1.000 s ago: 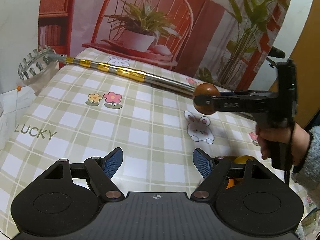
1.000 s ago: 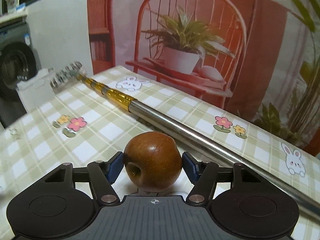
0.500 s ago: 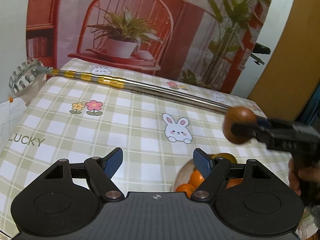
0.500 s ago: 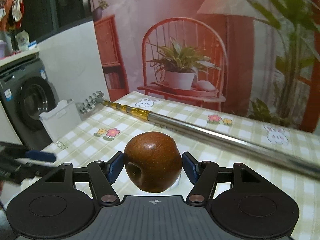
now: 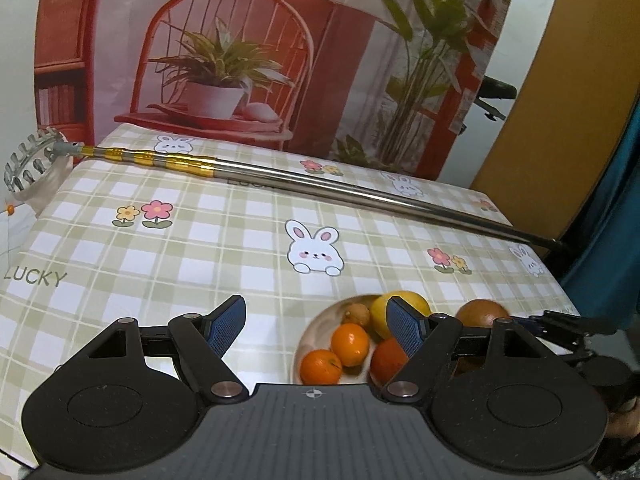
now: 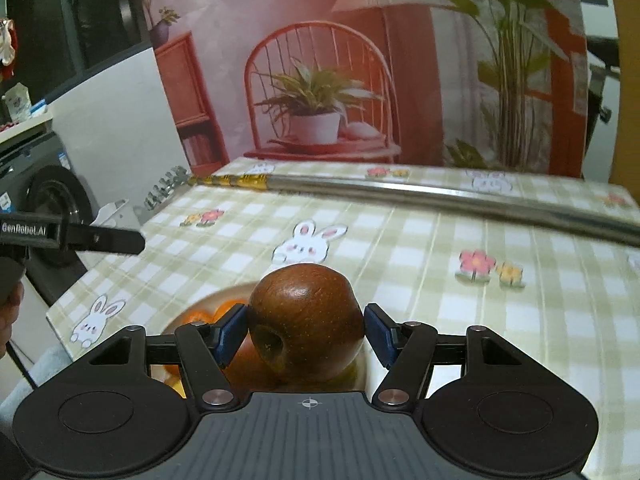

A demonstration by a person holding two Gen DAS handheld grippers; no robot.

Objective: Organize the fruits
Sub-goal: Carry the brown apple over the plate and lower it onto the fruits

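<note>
Currently the brown apple [image 6: 306, 322] sits at lower centre of the right wrist view, clamped between the blue pads [image 6: 232, 334] of the right gripper [image 6: 306, 332] and held above the plate [image 5: 316, 330]. Its skin is dark russet, glossy, finely speckled, with the stem hollow facing the camera. Risk: the plate already carries three oranges [image 5: 350, 344], a yellow lemon [image 5: 394, 308] and a small brownish fruit [image 5: 357, 314]; releasing from height is likely to knock the round fruit over the shallow rim, or let the apple roll off onto the checked tablecloth [image 5: 224, 248]. The apple's curved, smooth surface may also slip from the pads if grip loosens early. The left gripper [image 5: 316, 322], at the bottom of its own view, is spread wide and empty beside the plate. A metal telescopic pole [image 5: 320, 184] lies across the upper tablecloth, well apart.
</note>
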